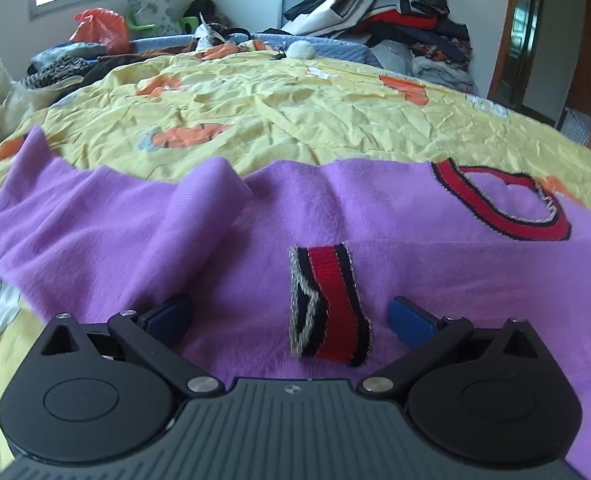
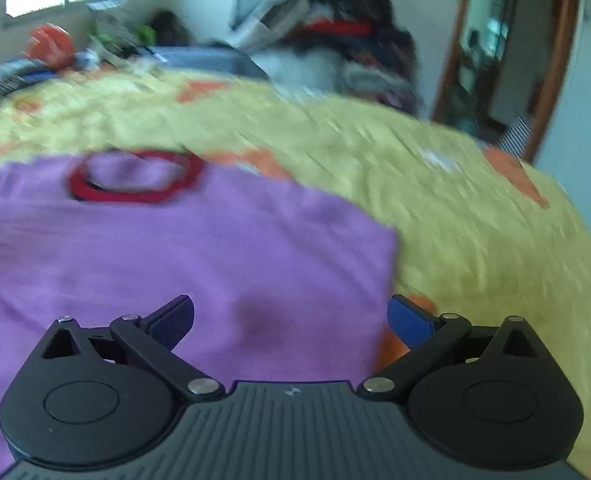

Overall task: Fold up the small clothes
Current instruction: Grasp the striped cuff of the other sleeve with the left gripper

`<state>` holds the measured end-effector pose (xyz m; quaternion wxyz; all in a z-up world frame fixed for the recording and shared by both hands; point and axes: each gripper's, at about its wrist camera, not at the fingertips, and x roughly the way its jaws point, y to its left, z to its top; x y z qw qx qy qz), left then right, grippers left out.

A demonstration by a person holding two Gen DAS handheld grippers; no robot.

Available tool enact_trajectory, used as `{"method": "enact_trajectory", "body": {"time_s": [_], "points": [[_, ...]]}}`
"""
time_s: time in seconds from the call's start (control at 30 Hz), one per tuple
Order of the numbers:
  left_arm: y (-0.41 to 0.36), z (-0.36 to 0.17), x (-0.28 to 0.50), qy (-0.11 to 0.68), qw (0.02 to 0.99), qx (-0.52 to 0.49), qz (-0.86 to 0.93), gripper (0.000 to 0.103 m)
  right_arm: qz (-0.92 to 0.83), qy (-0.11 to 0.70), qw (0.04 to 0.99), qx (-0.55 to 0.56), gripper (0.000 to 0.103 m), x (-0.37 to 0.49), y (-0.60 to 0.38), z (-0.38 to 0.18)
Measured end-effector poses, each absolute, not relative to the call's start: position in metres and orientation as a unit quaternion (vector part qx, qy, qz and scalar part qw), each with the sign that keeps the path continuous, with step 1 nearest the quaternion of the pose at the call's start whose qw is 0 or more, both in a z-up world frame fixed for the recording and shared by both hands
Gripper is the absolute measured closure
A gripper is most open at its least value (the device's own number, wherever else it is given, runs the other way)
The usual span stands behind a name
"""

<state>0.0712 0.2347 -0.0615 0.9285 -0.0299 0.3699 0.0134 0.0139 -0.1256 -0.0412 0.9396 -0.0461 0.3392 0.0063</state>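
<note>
Fingers of the left gripper (image 1: pixel 291 318) and right gripper (image 2: pixel 291 316) were spread wide, nothing held, above the soft purple sweater (image 1: pixel 215 240). Its red-black cuff (image 1: pixel 327 304) was folded inward. Wrinkled yellow bedsheet (image 2: pixel 475 220) was left free beyond the right edge.

No legible text, numerals or brand names appear in either view. The only mark is a small pale emblem, without letters, on the ribbed housing of the left gripper (image 1: pixel 289 316) and, blurred, on that of the right gripper (image 2: pixel 291 316).
</note>
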Motion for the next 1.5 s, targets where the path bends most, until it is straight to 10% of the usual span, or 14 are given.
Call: {"method": "enact_trajectory", "body": {"time_s": [0.67,1.07,1.5], "points": [[0.318,-0.027,0.049,0.308,0.949,-0.020,0.065,0.000,-0.027,0.381,0.924,0.023,0.000,0.041,-0.067,-0.070],[0.575,-0.040,0.141,0.339,0.891,-0.286,0.095,0.000,0.015,0.330,0.942,0.061,0.000,-0.005,0.002,-0.073],[0.634,-0.049,0.196,0.320,0.840,-0.437,-0.016,0.016,0.019,0.316,0.944,0.093,0.000,-0.002,-0.006,-0.074]]}}
